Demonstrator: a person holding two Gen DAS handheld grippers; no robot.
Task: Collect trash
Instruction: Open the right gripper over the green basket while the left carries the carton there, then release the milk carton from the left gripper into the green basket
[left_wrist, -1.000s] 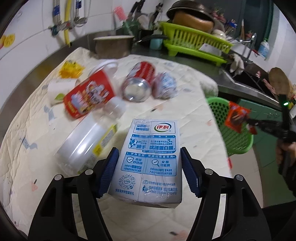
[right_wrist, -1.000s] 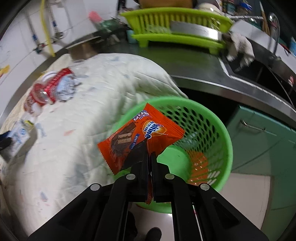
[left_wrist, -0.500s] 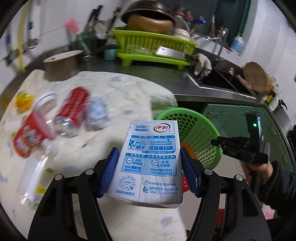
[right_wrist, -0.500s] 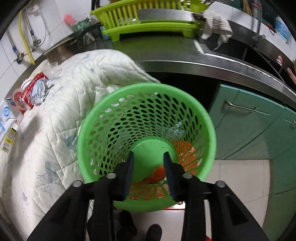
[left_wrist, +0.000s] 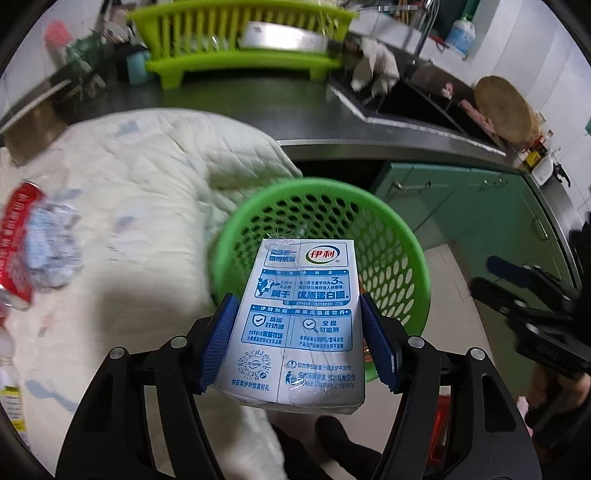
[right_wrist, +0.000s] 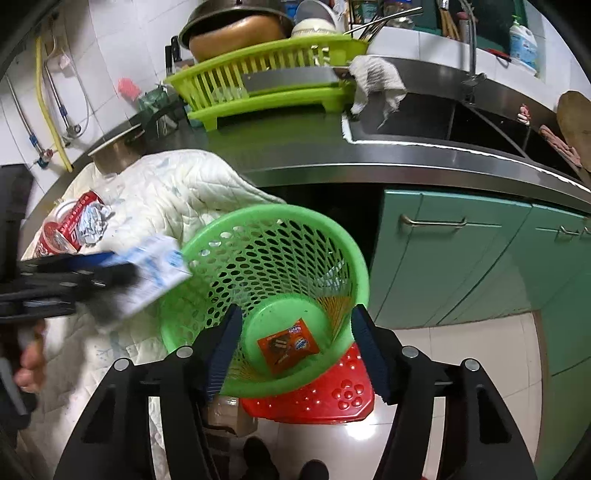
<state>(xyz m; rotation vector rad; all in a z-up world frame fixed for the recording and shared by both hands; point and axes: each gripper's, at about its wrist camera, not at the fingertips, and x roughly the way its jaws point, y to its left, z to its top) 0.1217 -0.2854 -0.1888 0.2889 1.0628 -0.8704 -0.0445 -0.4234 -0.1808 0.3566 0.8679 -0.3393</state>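
Observation:
My left gripper is shut on a white and blue milk carton, its blue pads pressing both sides, and holds it over the near rim of the green mesh basket. From the right wrist view the same carton hangs at the basket's left rim. My right gripper is above the basket with its jaws opening and nothing between them. An orange snack wrapper lies on the basket's floor. A red can and a crumpled wrapper lie on the quilted cloth.
The basket stands on a red stool beside the cloth-covered counter. Behind are a lime dish rack, a sink and teal cabinets. A clear plastic bottle lies at the cloth's left edge. A hand holds the left gripper.
My left gripper carried the milk carton from the cloth over to the basket. My right gripper let go of the orange wrapper, which fell into the basket, and its jaws widened.

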